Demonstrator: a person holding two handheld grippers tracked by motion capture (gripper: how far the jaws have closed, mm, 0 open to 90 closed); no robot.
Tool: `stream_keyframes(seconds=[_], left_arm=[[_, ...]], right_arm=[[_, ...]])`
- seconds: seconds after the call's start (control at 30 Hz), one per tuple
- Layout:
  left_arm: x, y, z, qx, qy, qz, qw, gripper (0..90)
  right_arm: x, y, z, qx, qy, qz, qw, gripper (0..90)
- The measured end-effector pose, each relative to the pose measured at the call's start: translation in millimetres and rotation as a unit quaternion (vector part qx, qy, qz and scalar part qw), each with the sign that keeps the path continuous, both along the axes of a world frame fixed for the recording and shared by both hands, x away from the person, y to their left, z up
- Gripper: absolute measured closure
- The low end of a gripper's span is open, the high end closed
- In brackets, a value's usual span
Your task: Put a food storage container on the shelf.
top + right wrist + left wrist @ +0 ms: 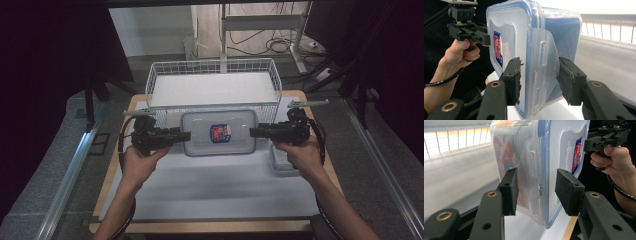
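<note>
So both tools had the clear lidded container (219, 133) pinched by its ends, left tool (184, 135) and right tool (256, 132) clamped over the side latches, held above the table (200, 190). Next step, I'd guess: lifting it evenly into the wire basket (215, 67) just beyond. The lid's red-blue sticker (220, 133) was unreadable.

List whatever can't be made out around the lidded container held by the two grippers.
- Container contents: left gripper view, blurred behind the cloudy wall.
- Label: high view, print too small.
- Second container: high view, partly covered by the right hand.
- Wire basket floor: high view, glare.
</note>
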State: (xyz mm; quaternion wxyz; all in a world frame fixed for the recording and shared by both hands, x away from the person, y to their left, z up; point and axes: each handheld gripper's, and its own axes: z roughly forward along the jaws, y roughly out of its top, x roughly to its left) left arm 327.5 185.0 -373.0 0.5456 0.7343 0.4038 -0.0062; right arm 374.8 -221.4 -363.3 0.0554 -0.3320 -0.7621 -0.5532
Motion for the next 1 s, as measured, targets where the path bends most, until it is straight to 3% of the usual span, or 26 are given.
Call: stream_keyframes(seconds=[0.57,1.0], left_arm=[[34.0,7.7,44.7,-0.005,-0.017,0.013,0.9998,54.3],[66.3,13.3,52.5,-0.019,-0.011,0.020,0.9996,53.9]], right_arm=[[35.7,8.8,43.1,0.016,-0.015,-0.012,0.9997,54.1],[63.5,14.9,54.6,0.020,-0.011,-0.025,0.9994,53.9]])
